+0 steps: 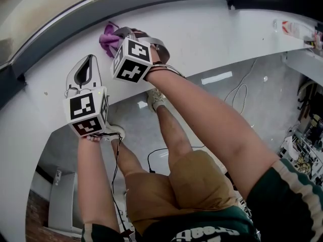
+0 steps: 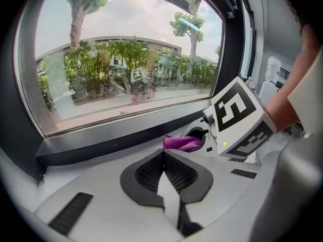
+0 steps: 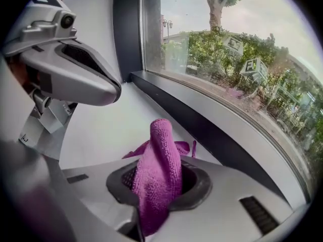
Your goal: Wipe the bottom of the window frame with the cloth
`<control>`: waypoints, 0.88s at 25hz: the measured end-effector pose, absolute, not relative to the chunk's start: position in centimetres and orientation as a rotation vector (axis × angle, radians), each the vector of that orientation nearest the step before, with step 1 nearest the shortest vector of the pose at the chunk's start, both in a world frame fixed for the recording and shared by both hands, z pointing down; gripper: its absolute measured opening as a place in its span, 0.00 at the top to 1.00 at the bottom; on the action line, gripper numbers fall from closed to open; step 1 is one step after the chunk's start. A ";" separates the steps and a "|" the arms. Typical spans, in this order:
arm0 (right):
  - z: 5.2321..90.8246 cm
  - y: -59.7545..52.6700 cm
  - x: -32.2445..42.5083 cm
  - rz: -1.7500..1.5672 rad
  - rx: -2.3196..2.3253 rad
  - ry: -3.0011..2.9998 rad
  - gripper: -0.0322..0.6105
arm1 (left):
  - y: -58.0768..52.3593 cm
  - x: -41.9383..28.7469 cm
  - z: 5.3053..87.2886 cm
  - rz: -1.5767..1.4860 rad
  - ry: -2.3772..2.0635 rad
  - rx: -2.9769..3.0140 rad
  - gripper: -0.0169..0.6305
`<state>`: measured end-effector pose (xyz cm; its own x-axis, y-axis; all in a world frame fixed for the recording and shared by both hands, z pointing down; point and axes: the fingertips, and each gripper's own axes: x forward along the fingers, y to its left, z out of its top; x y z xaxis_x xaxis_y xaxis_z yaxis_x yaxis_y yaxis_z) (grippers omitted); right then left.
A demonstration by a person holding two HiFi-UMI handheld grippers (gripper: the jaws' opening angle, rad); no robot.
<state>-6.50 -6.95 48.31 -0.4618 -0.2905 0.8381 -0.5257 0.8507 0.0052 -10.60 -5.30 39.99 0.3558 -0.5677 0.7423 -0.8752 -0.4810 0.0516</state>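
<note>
A purple cloth (image 1: 107, 37) is bunched on the white sill (image 1: 202, 29) just below the dark bottom rail of the window frame (image 1: 101, 6). My right gripper (image 1: 121, 34) is shut on the cloth. In the right gripper view the cloth (image 3: 160, 160) stands up between the right gripper (image 3: 159, 178) jaws, its loose end trailing on the sill beside the frame rail (image 3: 202, 122). My left gripper (image 1: 90, 59) hovers over the sill to the left, shut and holding nothing. In the left gripper view its pads meet at the left gripper (image 2: 163, 155) tip, with the cloth (image 2: 181, 142) ahead to the right.
The window glass (image 2: 126, 59) rises behind the rail, with trees and a building outside. Below the sill's front edge lie the grey floor (image 1: 222, 92), a white cable (image 1: 242, 87) and the person's legs. Cluttered equipment (image 1: 303, 150) stands at the right.
</note>
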 end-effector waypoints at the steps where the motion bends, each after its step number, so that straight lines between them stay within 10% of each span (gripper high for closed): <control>1: 48.3 -6.9 -5.9 0.320 0.603 -2.081 0.81 | -5.2 -10.1 40.1 0.938 -1.245 2.186 0.96; 22: 48.3 -6.7 4.2 0.364 0.702 -2.064 0.81 | -5.5 0.2 41.0 1.032 -1.093 2.289 0.96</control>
